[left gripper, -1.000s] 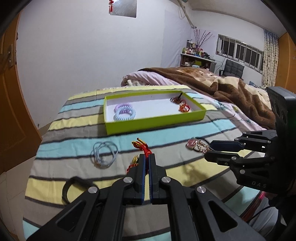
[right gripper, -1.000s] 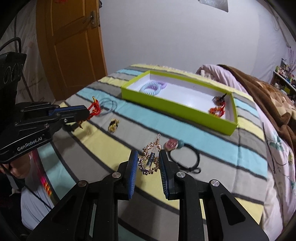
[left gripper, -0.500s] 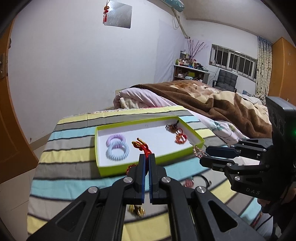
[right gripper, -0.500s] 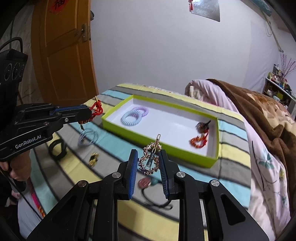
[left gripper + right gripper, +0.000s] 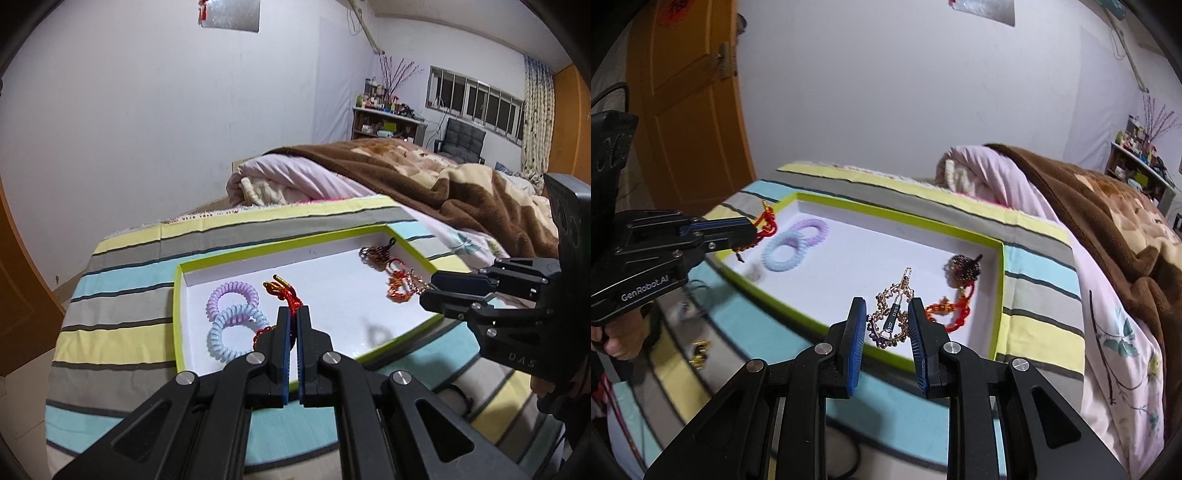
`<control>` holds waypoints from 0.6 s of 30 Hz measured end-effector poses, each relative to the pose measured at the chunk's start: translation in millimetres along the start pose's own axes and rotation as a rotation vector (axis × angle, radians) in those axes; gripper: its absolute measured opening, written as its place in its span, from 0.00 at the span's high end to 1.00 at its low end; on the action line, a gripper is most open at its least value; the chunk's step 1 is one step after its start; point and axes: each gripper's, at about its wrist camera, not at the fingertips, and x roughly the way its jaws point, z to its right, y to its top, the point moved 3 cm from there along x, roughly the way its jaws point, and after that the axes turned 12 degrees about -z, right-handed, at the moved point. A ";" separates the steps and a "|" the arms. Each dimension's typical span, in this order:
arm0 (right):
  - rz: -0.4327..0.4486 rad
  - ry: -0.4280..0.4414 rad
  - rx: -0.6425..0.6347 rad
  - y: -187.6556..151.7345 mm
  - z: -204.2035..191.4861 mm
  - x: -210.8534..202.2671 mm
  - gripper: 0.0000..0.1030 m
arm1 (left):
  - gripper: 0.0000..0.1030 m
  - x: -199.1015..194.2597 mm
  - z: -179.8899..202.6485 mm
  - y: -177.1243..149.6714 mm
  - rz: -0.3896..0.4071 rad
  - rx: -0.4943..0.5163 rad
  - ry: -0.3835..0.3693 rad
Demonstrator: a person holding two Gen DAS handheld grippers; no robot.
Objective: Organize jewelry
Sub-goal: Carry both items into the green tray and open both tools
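1. while both tools hang over the green tray (image 5: 413,254), the left gripper (image 5: 293,314) pinches a red cord bracelet (image 5: 286,293).
2. right gripper (image 5: 886,325) clamps a gold chain bracelet (image 5: 894,306).

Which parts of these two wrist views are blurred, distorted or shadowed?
Left wrist view: sharp; fisheye bends the walls, dark vignette in the corners; a soft shadow falls on the white floor of the green tray.
Right wrist view: the striped blanket at lower left smears with motion blur, the gold chain bracelet stays crisp; no glare.
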 end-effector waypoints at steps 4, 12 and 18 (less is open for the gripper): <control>-0.039 -0.004 0.012 2.0 10.1 20.4 0.77 | 0.97 19.6 -2.9 0.6 -0.037 -0.004 0.000; -0.085 -0.002 0.034 0.1 22.8 42.6 0.77 | 0.97 43.5 -4.8 -3.2 -0.089 0.006 -0.011; -0.098 0.007 0.027 1.5 24.0 45.3 0.76 | 0.97 52.6 -6.3 -4.1 -0.115 -0.002 -0.030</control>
